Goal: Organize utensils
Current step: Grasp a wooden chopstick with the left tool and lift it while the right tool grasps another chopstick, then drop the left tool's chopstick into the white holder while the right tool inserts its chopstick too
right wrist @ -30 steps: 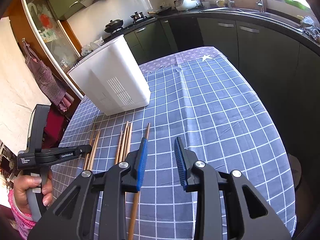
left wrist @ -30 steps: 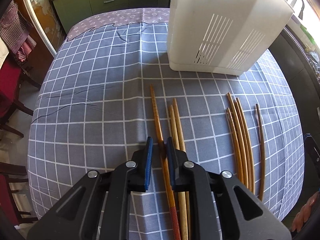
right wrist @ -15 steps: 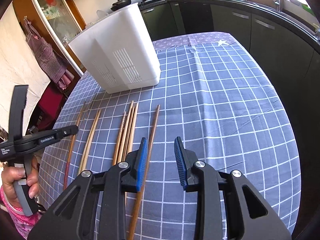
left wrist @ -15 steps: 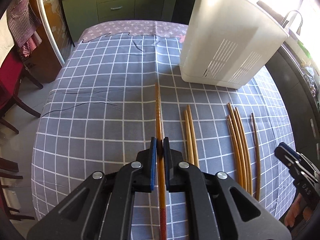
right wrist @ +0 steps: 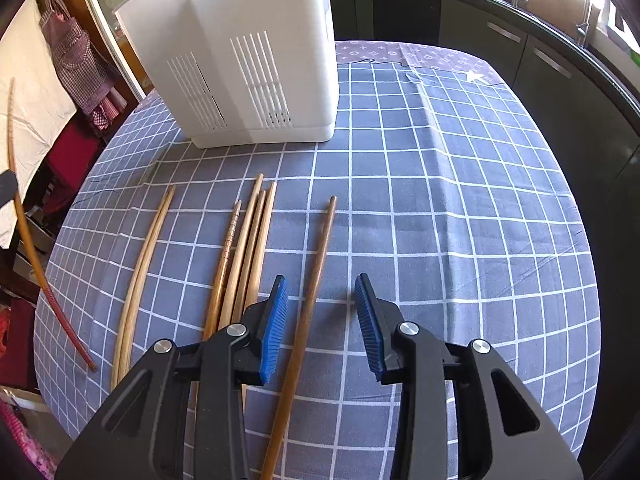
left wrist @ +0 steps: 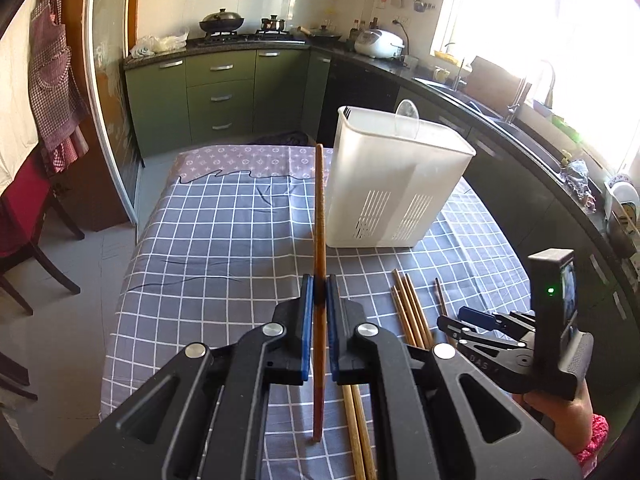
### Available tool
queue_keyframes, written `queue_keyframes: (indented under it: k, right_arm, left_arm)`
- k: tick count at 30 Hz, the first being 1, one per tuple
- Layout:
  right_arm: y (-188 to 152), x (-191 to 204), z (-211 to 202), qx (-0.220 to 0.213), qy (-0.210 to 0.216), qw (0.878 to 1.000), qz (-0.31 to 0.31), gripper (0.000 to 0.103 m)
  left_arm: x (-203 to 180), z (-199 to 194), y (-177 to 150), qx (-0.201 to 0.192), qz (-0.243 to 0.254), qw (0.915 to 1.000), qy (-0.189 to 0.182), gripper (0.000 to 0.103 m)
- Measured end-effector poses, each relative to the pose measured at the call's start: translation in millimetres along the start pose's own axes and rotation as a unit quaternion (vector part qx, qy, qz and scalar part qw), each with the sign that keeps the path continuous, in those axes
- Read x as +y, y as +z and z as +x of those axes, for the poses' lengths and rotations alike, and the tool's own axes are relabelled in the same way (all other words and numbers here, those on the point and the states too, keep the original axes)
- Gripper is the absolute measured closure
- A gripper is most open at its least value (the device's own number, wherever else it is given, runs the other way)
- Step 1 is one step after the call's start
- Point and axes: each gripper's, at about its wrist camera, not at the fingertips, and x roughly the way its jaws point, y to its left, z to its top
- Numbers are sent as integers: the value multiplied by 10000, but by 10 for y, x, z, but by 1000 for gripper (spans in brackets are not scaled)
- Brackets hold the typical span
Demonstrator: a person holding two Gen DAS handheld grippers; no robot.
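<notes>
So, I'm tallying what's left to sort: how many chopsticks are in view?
8: one reddish chopstick clamped in the left gripper; a pale pair, a cluster of four, and one dark chopstick between the open right gripper's fingers, all on the tablecloth.

The left wrist camera sits raised above the checked tablecloth (left wrist: 224, 240), looking nearly level across it toward the green kitchen cabinets (left wrist: 220, 92) at 12 o'clock. The right wrist camera hangs close over the cloth, tilted steeply down, with the white utensil holder (right wrist: 256, 60) at 11 o'clock. Both views share that holder (left wrist: 392, 184) and, probably, the same loose chopsticks (right wrist: 248, 248).
</notes>
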Motion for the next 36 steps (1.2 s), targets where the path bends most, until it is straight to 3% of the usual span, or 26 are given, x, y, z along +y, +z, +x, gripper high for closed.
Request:
queue_keyframes:
  k: [4,8,11,16,22,29,36]
  right_arm:
    - [57,76,56,16,-201,9997,-112,69]
    - [108,70,67,44,-288,9995,-139,80]
    - [133,70,74,64,-233,9996,-155,94]
    - [157,19,42,0,43,10000,-10,97]
    - [215,-99,-446,-629,385,9972,123,97]
    - [184,-155,-1257,-1642,664,9841,125,97]
    - [157,-157,-1461,-1815,633,9813,60,97]
  left_arm:
    - [-31,-74,-5,-84,81,9999,6,96]
    - [-31,-94,-28,-81,118,9999,21,96]
    - [-29,-102,-35,-85,124,9999,29,96]
    - [-27,-121,-26,-119,151,9998,49,96]
    - [-9,-106,-9,-104,147,9998,73,96]
    - [-35,-141,-3,-150,151,9998,61,96]
    - [-72,-169,27,-192,192,9996,62,96]
